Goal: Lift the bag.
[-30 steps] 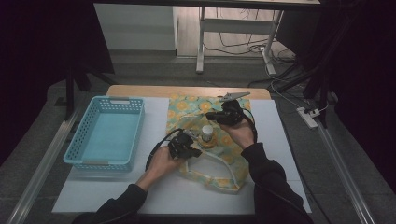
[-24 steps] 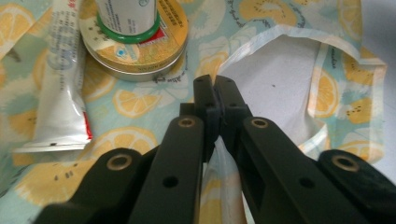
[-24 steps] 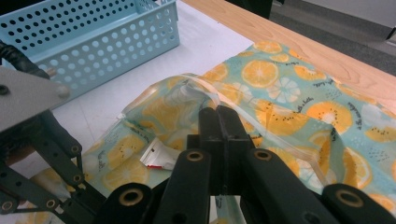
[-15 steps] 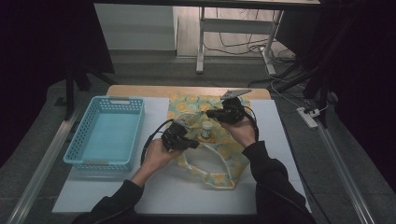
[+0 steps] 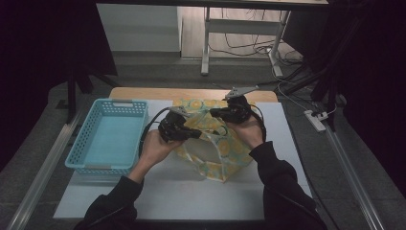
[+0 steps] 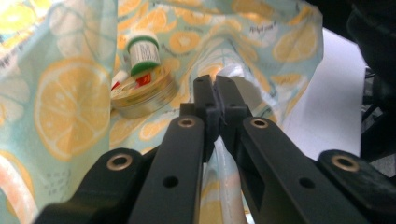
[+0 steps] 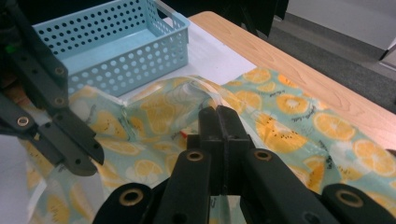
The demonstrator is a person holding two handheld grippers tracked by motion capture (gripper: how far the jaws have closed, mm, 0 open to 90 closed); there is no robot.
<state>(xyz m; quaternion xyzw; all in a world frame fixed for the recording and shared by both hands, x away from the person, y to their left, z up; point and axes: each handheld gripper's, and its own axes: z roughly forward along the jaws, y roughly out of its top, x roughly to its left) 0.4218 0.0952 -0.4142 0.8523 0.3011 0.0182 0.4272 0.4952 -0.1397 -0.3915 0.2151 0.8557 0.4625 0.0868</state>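
White tabletop (image 5: 191,191) with a wooden far edge, set in a dim room with cables on the floor behind. Centre: a lemon-print plastic bag (image 5: 215,153), lifted at its mouth by two hand-held grippers and sagging to the table below them. Left gripper (image 5: 195,135): jaws fully closed, pinching the near-left rim of the bag; in the left gripper view the clear rim strip runs up between the pads (image 6: 215,100). Right gripper (image 5: 214,113): jaws likewise closed on the far-right rim of the bag, as the right gripper view shows (image 7: 218,122). Between the two grips the mouth stands open. Inside, seen in the left gripper view, lie a round flat tin (image 6: 142,93) and, touching it behind, a small white bottle with a green band (image 6: 144,52). Left of the bag, apart from it, stands a light-blue perforated basket (image 5: 104,136).
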